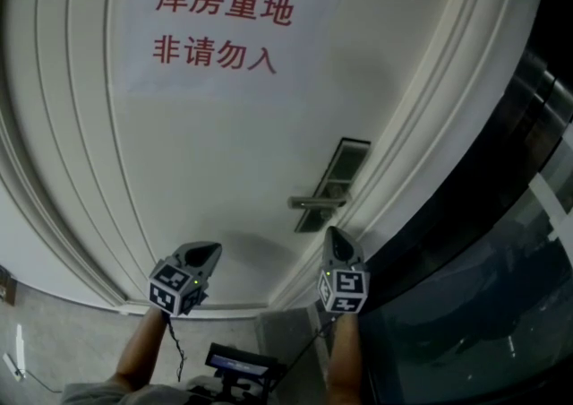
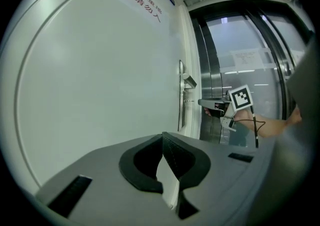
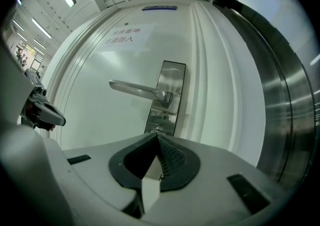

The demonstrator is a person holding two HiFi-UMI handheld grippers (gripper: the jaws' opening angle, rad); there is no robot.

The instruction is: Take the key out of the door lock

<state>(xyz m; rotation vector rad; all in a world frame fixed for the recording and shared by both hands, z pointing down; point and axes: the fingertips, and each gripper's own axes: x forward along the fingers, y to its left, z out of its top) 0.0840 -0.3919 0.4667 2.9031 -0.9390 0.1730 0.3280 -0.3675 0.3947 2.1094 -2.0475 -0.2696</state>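
The steel lock plate (image 1: pixel 333 181) with its lever handle (image 1: pixel 315 202) is on the white door (image 1: pixel 206 152). In the right gripper view the plate (image 3: pixel 171 82) and handle (image 3: pixel 137 89) fill the middle, and a small round lock cylinder (image 3: pixel 159 130) shows just past my right gripper (image 3: pixel 156 136), which is shut. From the left gripper view the right gripper (image 2: pixel 201 102) points level at the plate (image 2: pixel 181 95), with a thin sliver between them; I cannot tell if that is the key. My left gripper (image 2: pixel 162 136) is shut and empty, held back from the door to the left (image 1: pixel 213 249).
A paper sign (image 1: pixel 219 27) with red characters hangs high on the door. Right of the door frame run dark glass and steel panels (image 1: pixel 483 242). Grey floor (image 1: pixel 54 331) shows at the lower left, and a dark device (image 1: pixel 240 363) sits at the person's waist.
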